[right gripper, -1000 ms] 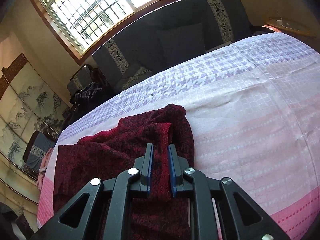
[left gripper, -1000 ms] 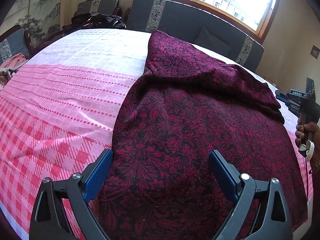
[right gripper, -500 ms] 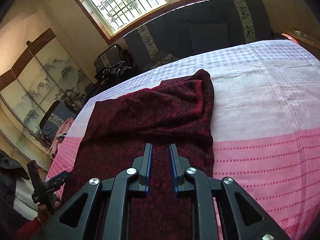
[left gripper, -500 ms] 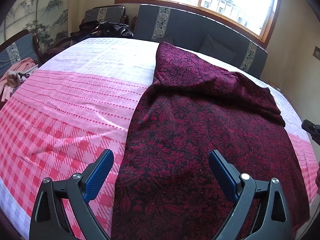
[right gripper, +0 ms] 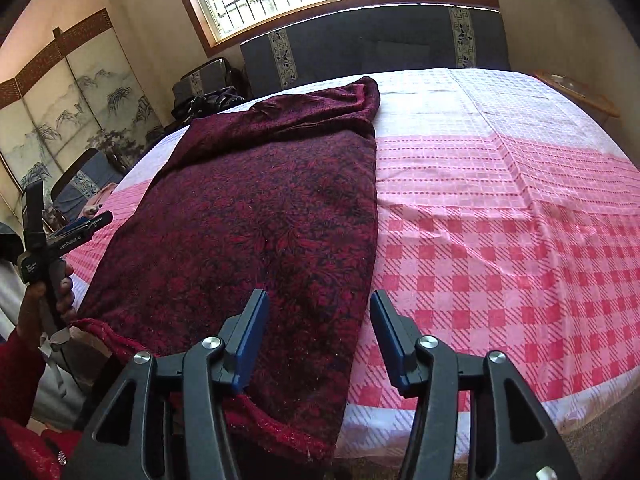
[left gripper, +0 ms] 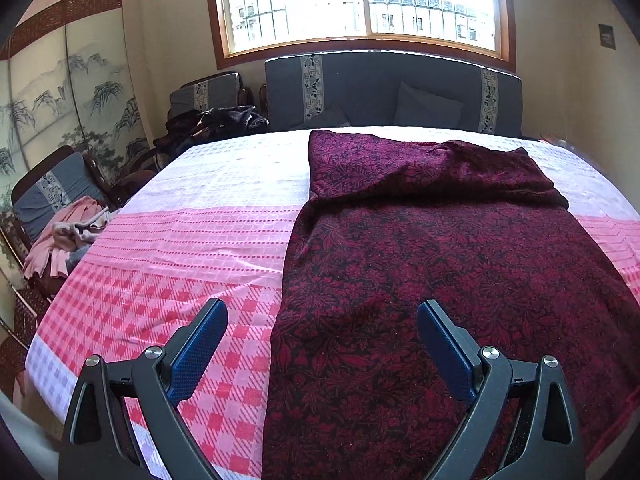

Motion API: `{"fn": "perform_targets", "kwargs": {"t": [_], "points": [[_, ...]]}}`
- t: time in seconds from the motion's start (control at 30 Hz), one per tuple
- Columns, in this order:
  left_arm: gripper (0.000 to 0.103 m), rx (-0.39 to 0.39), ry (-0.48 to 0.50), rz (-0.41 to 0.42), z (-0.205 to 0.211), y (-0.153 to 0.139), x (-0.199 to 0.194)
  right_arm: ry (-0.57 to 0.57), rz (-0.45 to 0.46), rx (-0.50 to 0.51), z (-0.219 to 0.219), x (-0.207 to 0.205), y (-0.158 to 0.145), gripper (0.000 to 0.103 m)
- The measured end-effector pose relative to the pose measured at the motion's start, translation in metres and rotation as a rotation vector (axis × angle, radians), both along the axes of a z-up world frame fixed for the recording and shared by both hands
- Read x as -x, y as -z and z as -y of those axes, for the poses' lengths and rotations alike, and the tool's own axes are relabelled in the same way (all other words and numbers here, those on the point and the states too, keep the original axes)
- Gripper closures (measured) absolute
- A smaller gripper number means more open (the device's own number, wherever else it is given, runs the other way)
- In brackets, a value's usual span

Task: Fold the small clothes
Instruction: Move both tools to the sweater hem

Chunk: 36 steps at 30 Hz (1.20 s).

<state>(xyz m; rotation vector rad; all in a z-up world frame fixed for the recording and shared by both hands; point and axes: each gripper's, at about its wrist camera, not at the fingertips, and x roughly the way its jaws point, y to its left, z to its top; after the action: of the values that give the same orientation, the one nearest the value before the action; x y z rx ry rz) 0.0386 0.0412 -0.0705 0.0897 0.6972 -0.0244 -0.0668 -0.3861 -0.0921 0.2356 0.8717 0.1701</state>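
- The right claw (right gripper: 316, 336) has just been opening, and its blue pads now stand apart with nothing pinched; the near right edge of the dark red garment (right gripper: 256, 220) lies below the gap, not gripped.
- The left claw (left gripper: 322, 350) is wide open and empty, hovering over the garment's near left edge, one pad above the checked cloth and the other above the red fabric.
- In the right wrist view the left claw (right gripper: 86, 224) shows at the far left, carried by a hand (right gripper: 48, 300) beside the garment's near left corner.
- The garment lies spread lengthways on the table (left gripper: 180, 264), which is covered by a pink and white checked cloth, running from the near edge, where its hem hangs slightly over, toward the window side.
- At the far end a band of the fabric is already turned over on itself, forming a thicker, slightly rumpled strip.
- Judged from this, one fold has been laid and released, and the hands are between folds.
- The next move likely calls for each claw to close on a near corner or hem, pinching the top layer cleanly, then lifting both together and carrying the edge toward the far end, keeping the sides level so the fold stays square.
- A risk: the soft, heavy-looking fabric may sag or drag if only one side is caught.
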Motion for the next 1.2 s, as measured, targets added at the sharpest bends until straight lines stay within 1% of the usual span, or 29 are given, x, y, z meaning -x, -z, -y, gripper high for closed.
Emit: {"fn": "perform_targets", "kwargs": {"t": [0.13, 0.2, 0.3, 0.4, 0.53, 0.73, 0.83, 0.9, 1.0, 1.03, 1.07, 1.1, 1.17, 1.2], "points": [[0.008, -0.027, 0.002, 0.026, 0.003, -0.005, 0.009, 0.034, -0.011, -0.027, 0.006, 0.006, 0.006, 0.052], [0.008, -0.035, 0.004, 0.034, 0.003, -0.007, 0.012, 0.049, -0.008, -0.019, 0.008, 0.007, 0.006, 0.046], [0.008, -0.045, 0.001, 0.038, 0.004, -0.008, 0.013, 0.063, -0.005, -0.030, 0.012, 0.011, 0.006, 0.041], [0.008, -0.045, -0.003, 0.044, 0.004, -0.008, 0.015, 0.074, -0.011, -0.020, 0.014, 0.011, 0.009, 0.040], [0.008, -0.057, 0.001, 0.046, 0.005, -0.007, 0.017, 0.076, -0.033, -0.057, 0.018, 0.011, 0.016, 0.040], [0.008, -0.077, 0.010, 0.050, 0.008, -0.005, 0.019, 0.077, -0.039, -0.049, 0.019, 0.011, 0.020, 0.040], [0.008, -0.070, 0.027, 0.027, 0.005, -0.004, 0.019, 0.072, -0.055, -0.045, 0.019, 0.011, 0.024, 0.040], [0.008, -0.006, 0.075, -0.026, -0.003, -0.002, 0.017, 0.063, -0.069, -0.042, 0.020, 0.010, 0.026, 0.040], [0.010, 0.128, 0.140, -0.133, -0.028, 0.001, 0.014, 0.035, -0.078, -0.040, 0.019, 0.011, 0.027, 0.040], [0.016, 0.163, 0.148, -0.165, -0.037, 0.003, 0.014, 0.024, -0.081, -0.039, 0.019, 0.012, 0.027, 0.040], [0.024, 0.198, 0.154, -0.200, -0.047, 0.006, 0.013, 0.011, -0.085, -0.041, 0.020, 0.012, 0.027, 0.040], [0.028, 0.236, 0.156, -0.236, -0.058, 0.010, 0.012, -0.003, -0.090, -0.054, 0.020, 0.012, 0.027, 0.040], [0.040, 0.325, 0.163, -0.297, -0.078, 0.018, 0.013, -0.033, -0.104, -0.093, 0.022, 0.013, 0.028, 0.040], [0.042, 0.359, 0.167, -0.321, -0.086, 0.021, 0.014, -0.048, -0.112, -0.115, 0.023, 0.013, 0.029, 0.040]]}}
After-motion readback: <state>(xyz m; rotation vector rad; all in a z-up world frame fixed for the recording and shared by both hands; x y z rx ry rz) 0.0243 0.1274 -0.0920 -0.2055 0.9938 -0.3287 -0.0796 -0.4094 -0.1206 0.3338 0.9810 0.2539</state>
